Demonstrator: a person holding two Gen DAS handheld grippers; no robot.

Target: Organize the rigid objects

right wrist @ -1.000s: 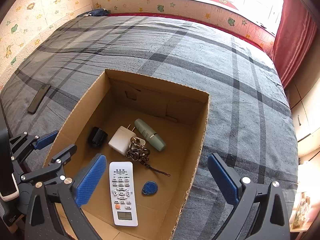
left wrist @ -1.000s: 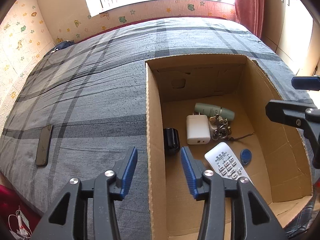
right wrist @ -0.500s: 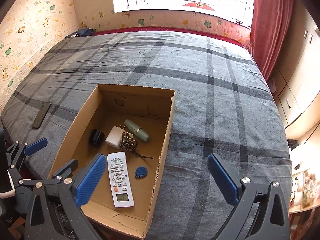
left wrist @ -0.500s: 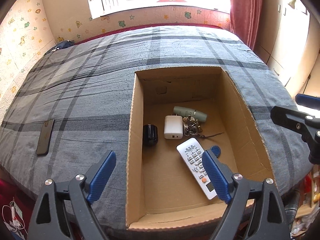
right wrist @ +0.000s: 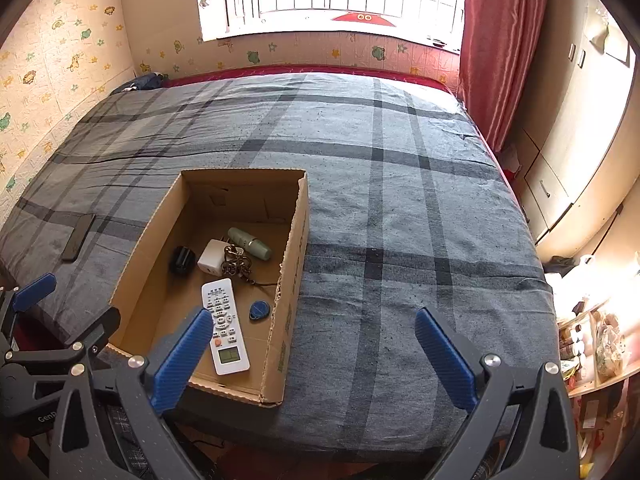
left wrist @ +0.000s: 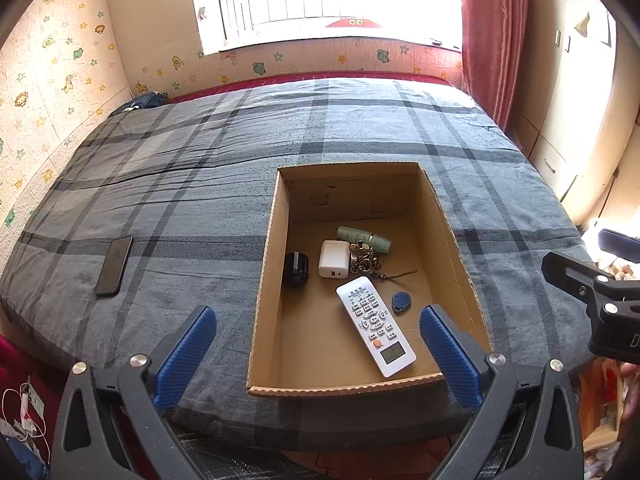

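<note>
The printed labels on the white rectangular remote control are too small to read. The open brown cardboard box hides part of its own floor behind its three o'clock wall in the right wrist view. At nine o'clock, the dark flat phone-like slab shows no detail. The dark bundle of cloth at eleven o'clock is blurred.
</note>
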